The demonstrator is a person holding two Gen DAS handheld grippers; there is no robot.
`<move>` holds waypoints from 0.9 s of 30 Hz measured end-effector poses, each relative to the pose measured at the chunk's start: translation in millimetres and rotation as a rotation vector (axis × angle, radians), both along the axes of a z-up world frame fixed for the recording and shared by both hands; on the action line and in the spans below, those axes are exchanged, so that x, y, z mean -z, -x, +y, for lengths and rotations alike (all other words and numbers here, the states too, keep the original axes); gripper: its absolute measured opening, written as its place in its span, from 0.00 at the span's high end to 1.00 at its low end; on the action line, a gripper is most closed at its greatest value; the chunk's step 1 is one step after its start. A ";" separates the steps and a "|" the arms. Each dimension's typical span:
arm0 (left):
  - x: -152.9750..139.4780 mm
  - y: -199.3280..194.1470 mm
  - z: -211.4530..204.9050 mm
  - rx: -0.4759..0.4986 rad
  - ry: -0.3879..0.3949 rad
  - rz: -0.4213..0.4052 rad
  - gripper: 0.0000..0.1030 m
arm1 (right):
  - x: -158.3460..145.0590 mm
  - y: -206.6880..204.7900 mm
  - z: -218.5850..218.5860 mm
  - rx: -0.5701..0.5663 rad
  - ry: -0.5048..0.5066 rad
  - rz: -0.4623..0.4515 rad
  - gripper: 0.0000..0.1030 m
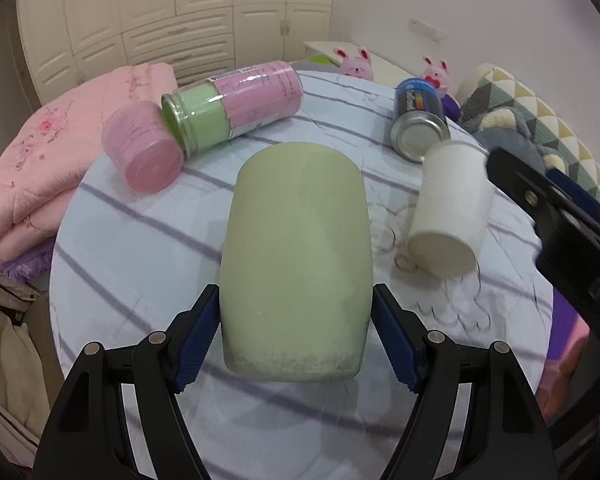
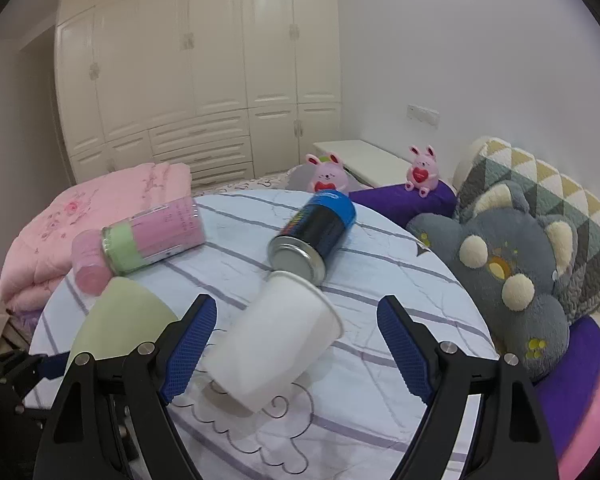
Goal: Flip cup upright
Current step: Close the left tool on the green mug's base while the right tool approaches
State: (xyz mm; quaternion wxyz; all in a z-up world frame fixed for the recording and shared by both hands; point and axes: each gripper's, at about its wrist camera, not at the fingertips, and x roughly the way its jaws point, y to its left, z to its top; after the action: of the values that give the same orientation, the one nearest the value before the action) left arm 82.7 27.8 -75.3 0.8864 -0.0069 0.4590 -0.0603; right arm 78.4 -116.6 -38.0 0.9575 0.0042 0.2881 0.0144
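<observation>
Room: bedroom with cream wardrobe (image 2: 196, 80) behind; round worktop (image 1: 140, 248) covered by a striped cloth.
Task thing: green cup (image 1: 296, 264) lies on its side on the worktop, closed bottom toward my left camera; the mouth I cannot see.
Left gripper (image 1: 296, 336): both blue pads touch the sides of the green cup near its bottom; I judge it is gripping.
Right gripper (image 2: 296, 344): jaws spread wide, holding nothing; the white paper cup (image 2: 276, 340) lies tilted between them, touching neither.
Risk: the grip is near one end, so the cup may swing or slip when I turn it; the smooth curved wall gives the pads little hold.
Risk two: the cloth may wrinkle under the base and the cup may tip again.
Around: pink-and-green bottle (image 1: 236, 104) and blue spray can (image 1: 418, 120) lie beyond.
In the way: the paper cup just beside, on the right.
</observation>
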 end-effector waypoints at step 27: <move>-4.9 45.4 -4.0 0.035 0.028 -0.060 0.07 | -1.8 34.1 24.5 -0.134 0.018 0.009 0.19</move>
State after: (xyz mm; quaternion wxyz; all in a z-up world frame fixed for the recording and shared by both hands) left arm 37.4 23.8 -70.3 0.8983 -0.0093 0.4315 -0.0824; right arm 44.2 -92.1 -36.2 0.9531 -0.0236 0.2919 0.0760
